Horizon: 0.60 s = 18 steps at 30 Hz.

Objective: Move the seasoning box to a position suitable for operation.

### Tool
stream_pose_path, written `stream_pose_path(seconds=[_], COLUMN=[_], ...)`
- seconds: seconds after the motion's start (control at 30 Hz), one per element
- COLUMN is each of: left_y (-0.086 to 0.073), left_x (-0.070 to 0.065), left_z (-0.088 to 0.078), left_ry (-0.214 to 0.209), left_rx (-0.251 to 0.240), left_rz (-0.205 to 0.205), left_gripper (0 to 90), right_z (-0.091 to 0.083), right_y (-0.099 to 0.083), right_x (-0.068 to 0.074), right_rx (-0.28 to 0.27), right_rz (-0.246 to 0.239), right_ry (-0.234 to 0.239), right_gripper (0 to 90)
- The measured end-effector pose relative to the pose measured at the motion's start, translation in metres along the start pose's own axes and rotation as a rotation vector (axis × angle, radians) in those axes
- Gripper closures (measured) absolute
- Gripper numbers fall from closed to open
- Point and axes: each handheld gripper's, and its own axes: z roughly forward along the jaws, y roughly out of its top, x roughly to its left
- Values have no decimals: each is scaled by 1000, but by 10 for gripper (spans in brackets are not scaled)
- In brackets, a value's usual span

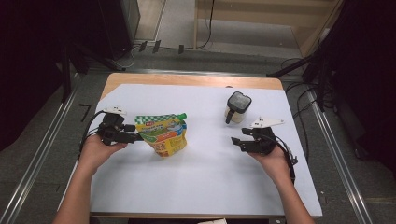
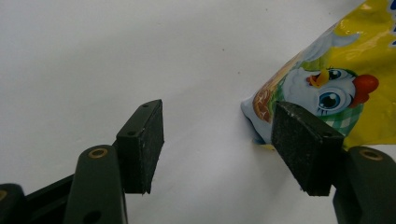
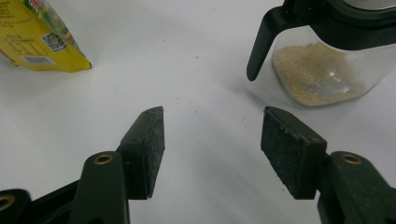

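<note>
High view: left hand-held gripper (image 1: 135, 137) sits at the left edge of a yellow-and-green glossy spouted food pouch (image 1: 164, 135), which stands left of centre on the white-covered tabletop (image 1: 205, 182). Right hand-held gripper (image 1: 236, 143) rests well apart from the pouch, just in front of a clear glass jar with a black lid and handle (image 1: 237, 108) holding pale granules.

Left gripper view: jaws stand wide apart, nothing between the pads; the far pad overlaps the pouch's lower corner, and I cannot tell whether it touches. Right gripper view: jaws apart and empty, aimed at bare tabletop between pouch and jar.

Judgement: step in hand looks like taking hold of the pouch from its left side.
- Slide the left hand-held gripper forward so the pouch's side seam sits between both pads before closing.
- Grip the stiff seam, not the soft belly, since glossy film may slip.
- Close slowly; the pouch could tip.
- Keep the spout upward.
</note>
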Motion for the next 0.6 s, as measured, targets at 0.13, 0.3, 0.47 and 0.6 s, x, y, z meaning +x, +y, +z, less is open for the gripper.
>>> stream_pose_path(seconds=[0.13,0.3,0.47,0.6], left_y=[0,-1,-4,-6], left_x=[0,-1,-2,-4], left_z=[-1,-3,-6,-8], left_ry=[6,1,0,0], left_rx=[-3,-6,-7,-9], left_rz=[0,-3,-12,-9], left_gripper=[354,354,354,354], right_z=[-1,-4,-5,-1], right_y=[0,2,6,12], right_x=[-3,-12,-24,-33], right_rx=[-8,-25,-43,-48], right_rz=[9,20,44,49], right_ry=[-4,-21,-42,-50], right_gripper=[408,411,392,371])
